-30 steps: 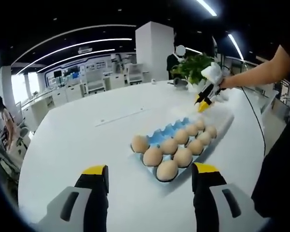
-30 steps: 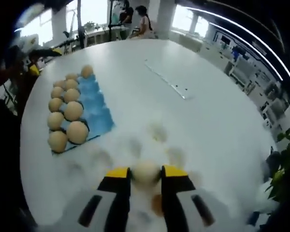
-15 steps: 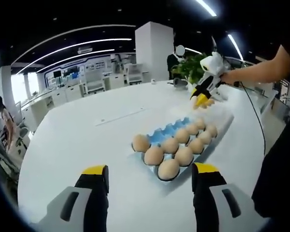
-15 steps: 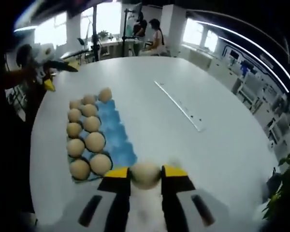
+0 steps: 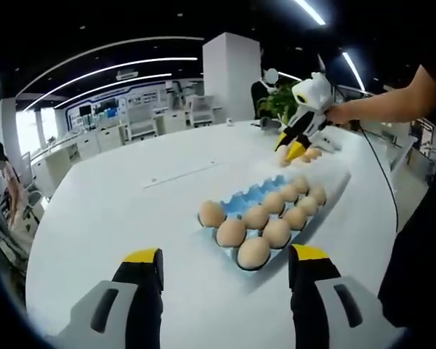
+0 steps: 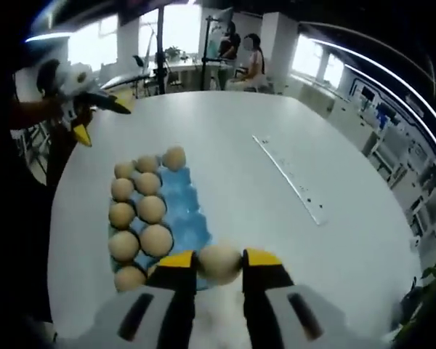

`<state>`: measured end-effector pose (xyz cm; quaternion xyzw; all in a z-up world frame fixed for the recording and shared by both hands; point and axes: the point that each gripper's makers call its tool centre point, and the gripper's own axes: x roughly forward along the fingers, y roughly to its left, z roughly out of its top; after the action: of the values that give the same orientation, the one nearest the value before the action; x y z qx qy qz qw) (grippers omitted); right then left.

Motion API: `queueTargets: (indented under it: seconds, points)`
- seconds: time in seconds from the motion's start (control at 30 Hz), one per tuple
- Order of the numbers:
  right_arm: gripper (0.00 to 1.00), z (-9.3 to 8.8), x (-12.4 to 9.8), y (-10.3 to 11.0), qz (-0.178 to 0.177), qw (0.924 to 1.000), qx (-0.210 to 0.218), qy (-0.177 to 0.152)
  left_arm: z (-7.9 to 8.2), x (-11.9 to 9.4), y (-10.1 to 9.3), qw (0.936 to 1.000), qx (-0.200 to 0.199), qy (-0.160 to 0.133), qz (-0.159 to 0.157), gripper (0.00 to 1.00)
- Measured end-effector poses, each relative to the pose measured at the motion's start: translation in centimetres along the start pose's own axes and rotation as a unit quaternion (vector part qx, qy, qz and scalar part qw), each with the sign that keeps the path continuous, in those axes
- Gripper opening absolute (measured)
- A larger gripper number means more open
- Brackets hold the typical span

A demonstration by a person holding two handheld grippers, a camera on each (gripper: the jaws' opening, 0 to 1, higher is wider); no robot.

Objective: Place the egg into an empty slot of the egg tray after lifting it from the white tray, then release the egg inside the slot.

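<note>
Blue egg tray (image 6: 176, 211) lay on the white table (image 6: 276, 240), its filled slots nearest you. Your right tool (image 6: 219, 263) was clenched on the egg (image 6: 219, 262), held above the tray's near end. Your left tool (image 5: 225, 263) hung released over the table, short of the tray (image 5: 251, 198).

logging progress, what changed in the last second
The right hand-held gripper, shut on the egg, lifted off the white tray and carried it toward the blue egg tray. The left hand-held gripper stayed open and still; tray eggs unmoved.
</note>
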<state>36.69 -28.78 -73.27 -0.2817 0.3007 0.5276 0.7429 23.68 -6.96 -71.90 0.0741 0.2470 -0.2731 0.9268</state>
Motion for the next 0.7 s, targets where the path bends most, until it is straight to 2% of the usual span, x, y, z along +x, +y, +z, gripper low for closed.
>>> queueTargets:
  seconds: [0.5, 0.7]
  points:
    - [0.23, 4.3, 3.5, 2.0, 0.041, 0.9983, -0.039, -0.010, -0.2, -0.1, 0.8, 1.0000, -0.006, 0.000, 0.004, 0.71]
    - [0.24, 5.4, 4.6, 2.9, 0.054, 0.9972, -0.050, -0.012, -0.4, 0.1, 0.8, 1.0000, -0.005, 0.002, 0.002, 0.71]
